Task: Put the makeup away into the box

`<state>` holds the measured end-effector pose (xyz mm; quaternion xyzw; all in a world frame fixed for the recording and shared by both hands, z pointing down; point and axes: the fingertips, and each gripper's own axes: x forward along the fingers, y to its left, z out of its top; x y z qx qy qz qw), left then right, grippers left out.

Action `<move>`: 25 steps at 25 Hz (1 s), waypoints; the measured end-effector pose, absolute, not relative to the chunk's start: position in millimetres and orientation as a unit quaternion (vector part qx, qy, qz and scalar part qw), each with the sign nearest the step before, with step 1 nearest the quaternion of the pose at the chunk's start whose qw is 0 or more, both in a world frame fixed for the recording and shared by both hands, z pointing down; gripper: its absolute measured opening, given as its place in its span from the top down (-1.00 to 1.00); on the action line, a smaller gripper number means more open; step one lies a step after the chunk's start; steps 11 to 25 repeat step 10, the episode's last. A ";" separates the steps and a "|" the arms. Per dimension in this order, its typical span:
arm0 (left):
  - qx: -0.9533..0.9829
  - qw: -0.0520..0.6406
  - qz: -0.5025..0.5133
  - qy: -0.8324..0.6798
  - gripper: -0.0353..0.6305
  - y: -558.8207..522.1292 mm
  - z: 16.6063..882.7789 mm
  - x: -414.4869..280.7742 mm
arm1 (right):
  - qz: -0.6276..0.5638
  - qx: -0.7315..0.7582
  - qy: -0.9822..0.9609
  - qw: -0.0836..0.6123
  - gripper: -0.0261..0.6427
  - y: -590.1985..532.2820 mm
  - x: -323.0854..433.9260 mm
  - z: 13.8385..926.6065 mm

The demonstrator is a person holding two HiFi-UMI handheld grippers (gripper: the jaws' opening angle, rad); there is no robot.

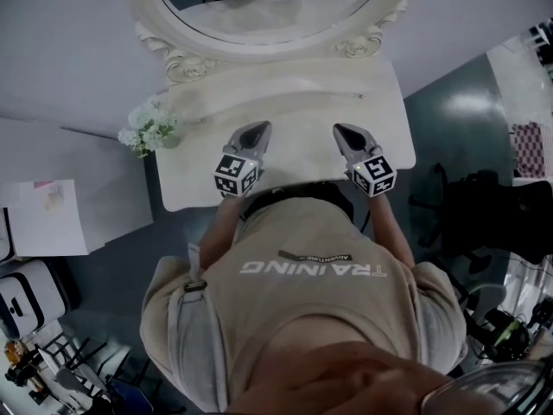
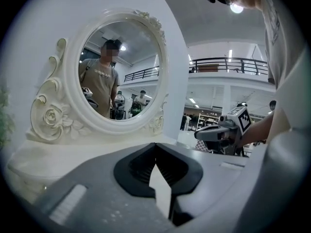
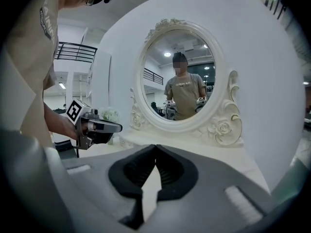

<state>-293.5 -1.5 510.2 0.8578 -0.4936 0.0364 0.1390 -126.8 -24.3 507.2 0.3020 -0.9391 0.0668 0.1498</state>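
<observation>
Left grey two-jaw gripper and right grey two-jaw gripper are both closed tip to tip and empty, above one white dressing table. One oval white-framed mirror stands at the table's back. One white flower bunch sits at its left edge.

White vanity table — ornate oval mirror at its back; white flower bunch at left edge

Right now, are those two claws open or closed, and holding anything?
Left gripper: closed, holding nothing.
Right gripper: closed, holding nothing.
</observation>
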 end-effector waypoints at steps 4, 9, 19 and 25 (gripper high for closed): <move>0.858 0.143 0.034 -0.492 0.88 -2.4 513.3 -287.9 | 0.079 0.299 -0.939 0.153 0.91 -21.8 -127.3 515.5; 0.847 0.157 0.033 -0.507 0.88 4.2 519.3 -295.0 | 0.083 0.291 -0.941 0.149 0.91 -27.3 -130.2 513.8; 0.843 0.163 0.033 -0.511 0.87 6.7 521.3 -297.1 | 0.082 0.289 -0.942 0.149 0.91 -28.1 -131.2 512.4; 0.843 0.163 0.033 -0.511 0.87 6.7 521.3 -297.1 | 0.082 0.289 -0.942 0.149 0.91 -28.1 -131.2 512.4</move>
